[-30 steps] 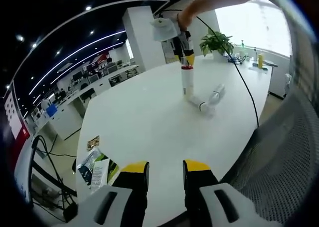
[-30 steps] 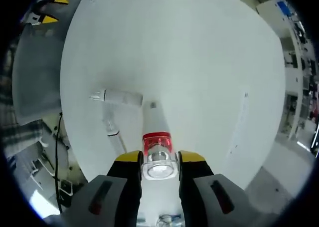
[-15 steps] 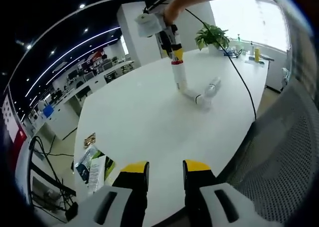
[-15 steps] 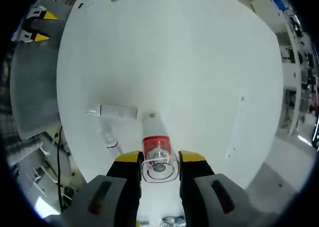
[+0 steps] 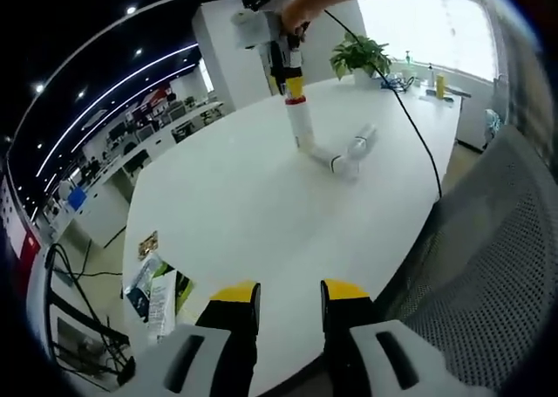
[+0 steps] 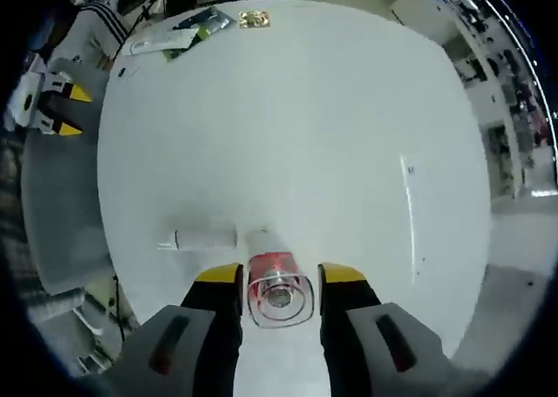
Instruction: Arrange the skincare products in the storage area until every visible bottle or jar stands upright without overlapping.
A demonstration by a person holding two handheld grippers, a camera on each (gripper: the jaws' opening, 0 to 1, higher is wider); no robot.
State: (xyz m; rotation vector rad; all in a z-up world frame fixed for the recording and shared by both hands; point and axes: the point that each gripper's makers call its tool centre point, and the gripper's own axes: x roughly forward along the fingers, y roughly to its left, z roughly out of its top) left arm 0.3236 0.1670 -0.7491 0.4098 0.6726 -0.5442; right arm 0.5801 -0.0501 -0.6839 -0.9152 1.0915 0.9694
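Bottle point(image 6: 277, 285), white body, red collar, clear cap: it sits between the jaws of the right gripper point(image 6: 279, 277), cap toward the camera, long axis running away from us down to the table point(image 6: 331, 135). In the left gripper view the same bottle point(image 5: 301, 122) stands close to upright, base at or just above the tabletop; we cannot tell if it touches. The right gripper point(image 5: 288, 61) clamps it at the cap end from above, so we judge the jaws closed on the bottle.

Just beside the bottle's base lie two more white bottles. One point(image 6: 205, 238) lies flat, its axis crosswise to the held bottle. In the left gripper view the pair reads as a short one point(image 5: 324, 159) near the held bottle's base and a second point(image 5: 358, 141) just beyond, their ends meeting in a shallow V. Both are on their sides.

The left gripper point(image 5: 290, 297) hangs at the near table edge, well apart from the bottles, jaws parted with nothing between them.

Our judgement: the coming move is straight down along the bottle's own axis, then release. The right gripper is the nearer by far. The risk is the lying bottle at the base; a footing too near it could tip the standing one.

Further out from the bottles: papers point(image 5: 157, 284) near the left gripper's edge of the table, a plant point(image 5: 357, 58) on the far side.
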